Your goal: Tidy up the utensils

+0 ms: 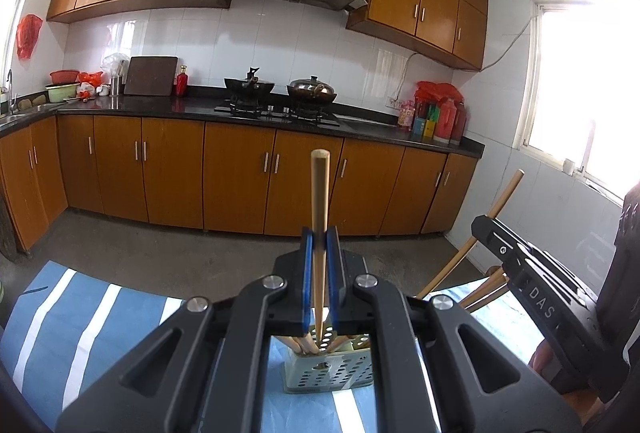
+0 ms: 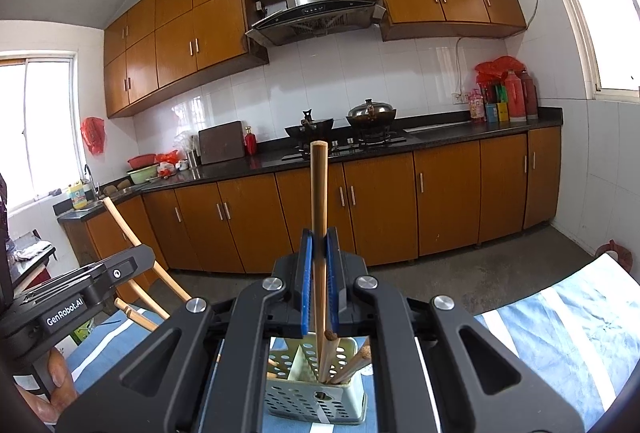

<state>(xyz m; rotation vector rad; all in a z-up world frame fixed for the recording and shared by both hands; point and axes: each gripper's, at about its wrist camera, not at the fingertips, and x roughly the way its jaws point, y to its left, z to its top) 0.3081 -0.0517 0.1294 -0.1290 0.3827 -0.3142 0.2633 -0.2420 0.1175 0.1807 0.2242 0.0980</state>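
Two chopsticks, one per gripper: my left gripper (image 1: 320,233) pinches a chopstick (image 1: 320,185) upright at frame centre, its lower end in the perforated holder (image 1: 328,373) at bottom centre; my right gripper (image 2: 320,233) clamps another chopstick (image 2: 319,189) likewise, on the blue striped cloth (image 2: 560,333).

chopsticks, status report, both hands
Left gripper shut on chopstick. Right gripper shut on chopstick. Both tips down in perforated holder. Nothing in the way.
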